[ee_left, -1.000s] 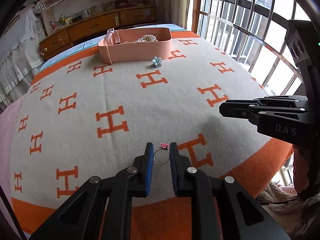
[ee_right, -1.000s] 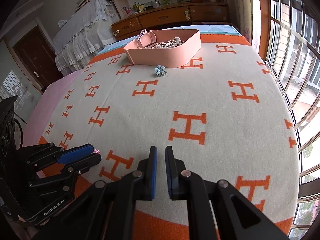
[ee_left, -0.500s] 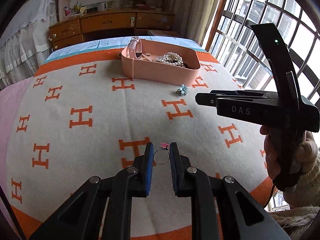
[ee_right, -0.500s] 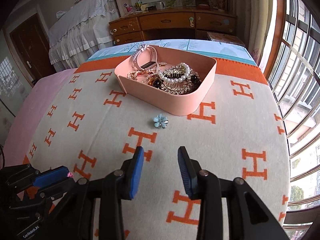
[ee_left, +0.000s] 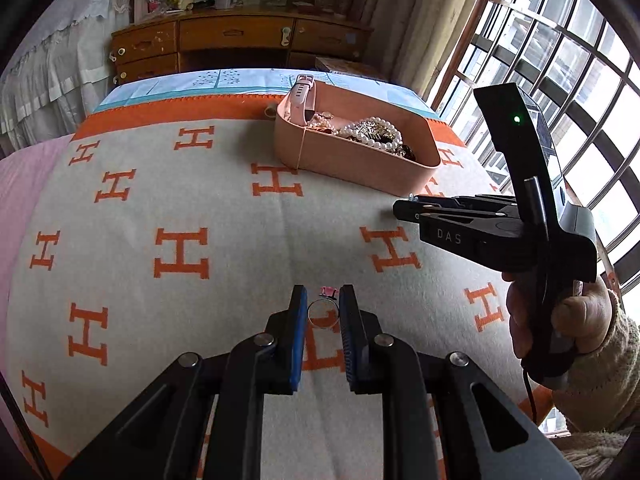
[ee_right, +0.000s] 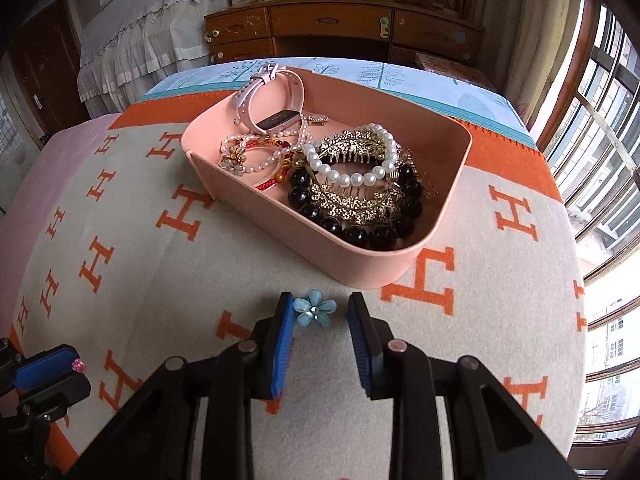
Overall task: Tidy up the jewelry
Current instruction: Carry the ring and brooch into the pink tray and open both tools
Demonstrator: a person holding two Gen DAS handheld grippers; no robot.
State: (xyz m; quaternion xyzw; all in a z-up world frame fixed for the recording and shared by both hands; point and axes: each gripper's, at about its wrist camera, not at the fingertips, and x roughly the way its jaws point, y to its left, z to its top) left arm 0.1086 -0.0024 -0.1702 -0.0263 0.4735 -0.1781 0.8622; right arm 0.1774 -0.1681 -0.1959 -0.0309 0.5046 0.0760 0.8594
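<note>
Just before the pink tray (ee_right: 362, 262), the blue flower (ee_right: 313, 313) lies between the right gripper (ee_right: 320, 314)'s closing, not-yet-touching fingers — the left gripper (ee_left: 323, 314) clenches a ring (ee_left: 322, 315).

The pink tray (ee_left: 352, 164) hides the blue flower in the left view; the ring's (ee_right: 78, 366) band is hidden in the right view.

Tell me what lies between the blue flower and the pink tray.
Nothing: in the right wrist view, only bare blanket separates the flower from the tray. The flower sits just short of the tray's near wall, apart from it.
</note>
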